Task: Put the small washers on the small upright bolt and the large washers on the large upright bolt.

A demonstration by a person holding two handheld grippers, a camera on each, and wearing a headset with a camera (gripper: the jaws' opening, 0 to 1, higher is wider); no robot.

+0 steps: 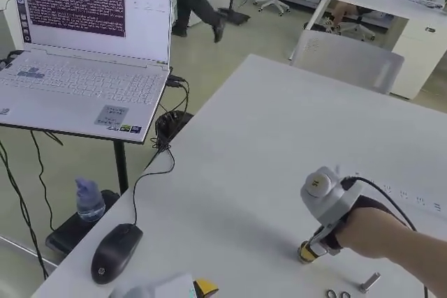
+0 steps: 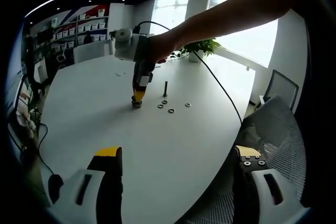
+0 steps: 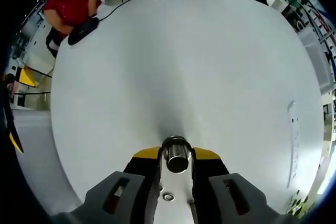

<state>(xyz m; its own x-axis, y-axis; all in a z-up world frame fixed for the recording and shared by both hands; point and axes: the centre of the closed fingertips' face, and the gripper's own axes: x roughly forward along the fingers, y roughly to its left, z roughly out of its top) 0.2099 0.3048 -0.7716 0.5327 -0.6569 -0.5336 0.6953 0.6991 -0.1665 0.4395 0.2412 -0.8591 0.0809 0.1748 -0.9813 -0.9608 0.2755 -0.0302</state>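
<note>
My right gripper (image 3: pixel 176 157) is shut on the large bolt (image 3: pixel 176 153), whose round metal end shows between the yellow-tipped jaws. From the left gripper view, the right gripper (image 2: pixel 137 96) points straight down and the large bolt (image 2: pixel 136 103) touches the white table (image 2: pixel 94 114). Just right of it the small bolt (image 2: pixel 165 88) stands upright, with several washers (image 2: pixel 171 110) lying flat around its foot. Overhead, the right gripper (image 1: pixel 309 251) sits near the table's front right, beside the small bolt (image 1: pixel 369 282) and two washers (image 1: pixel 336 294). My left gripper (image 2: pixel 178 163) hangs open, far back from them.
A black mouse (image 1: pixel 115 250) with its cable lies at the table's near left corner. A laptop (image 1: pixel 77 82) stands on a side stand, a water bottle (image 1: pixel 89 199) below it. A grey chair (image 1: pixel 346 57) sits at the far edge, a mesh chair (image 2: pixel 273 124) by the left gripper.
</note>
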